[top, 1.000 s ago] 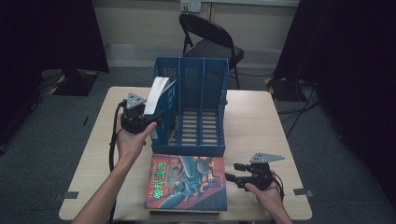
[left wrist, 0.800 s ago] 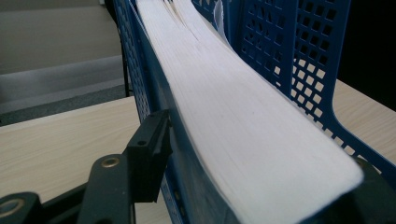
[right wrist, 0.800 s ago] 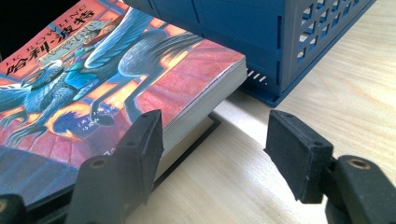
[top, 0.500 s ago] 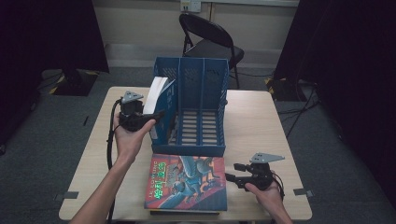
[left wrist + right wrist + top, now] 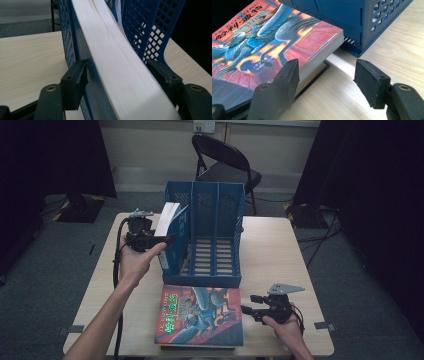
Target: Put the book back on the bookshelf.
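Here we had the left hand-held gripper (image 5: 117,72), just opened, loosely straddling the white book (image 5: 117,62) in the blue rack (image 5: 210,230); the right hand-held gripper (image 5: 327,75) gaped empty beside the colourful book (image 5: 274,40).

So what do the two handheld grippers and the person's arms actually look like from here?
Both are black. The left gripper and right gripper each carry a grey three-cornered plate on top. Black cables trail from both, the left one along the forearm. Their fingers are blocky black pads on arms with brass-coloured screw holes. The forearms are bare, with no sleeves showing.
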